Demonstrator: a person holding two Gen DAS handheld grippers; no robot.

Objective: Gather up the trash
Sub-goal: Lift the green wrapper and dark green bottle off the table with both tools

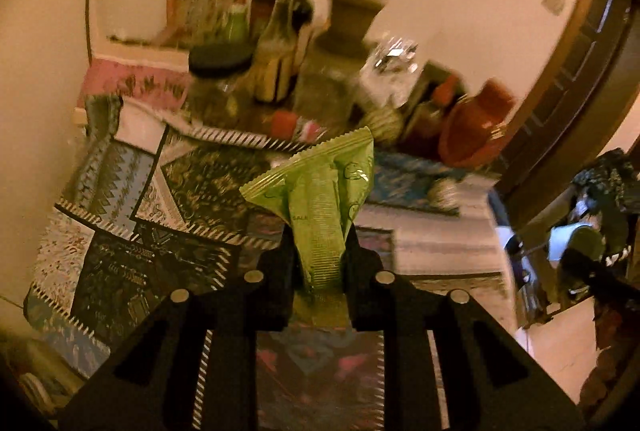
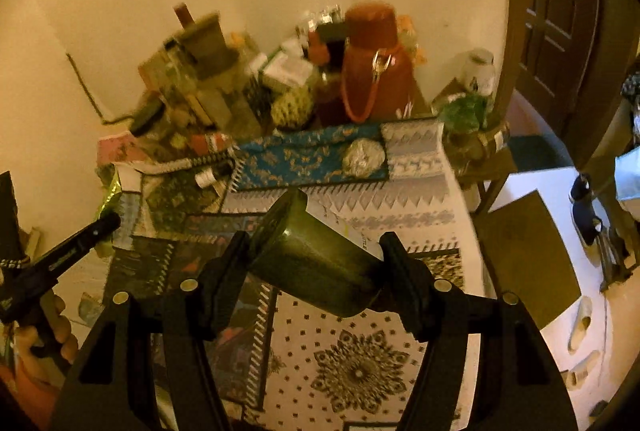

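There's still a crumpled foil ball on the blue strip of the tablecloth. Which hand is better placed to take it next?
Neither is free now: the left gripper pinches the green wrapper, the right gripper clamps the dark cup. After unloading, probably right; the foil ball lies just beyond its fingers.

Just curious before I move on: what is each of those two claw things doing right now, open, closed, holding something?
Left gripper: closed on a green wrapper.
Right gripper: closed on a dark cup.
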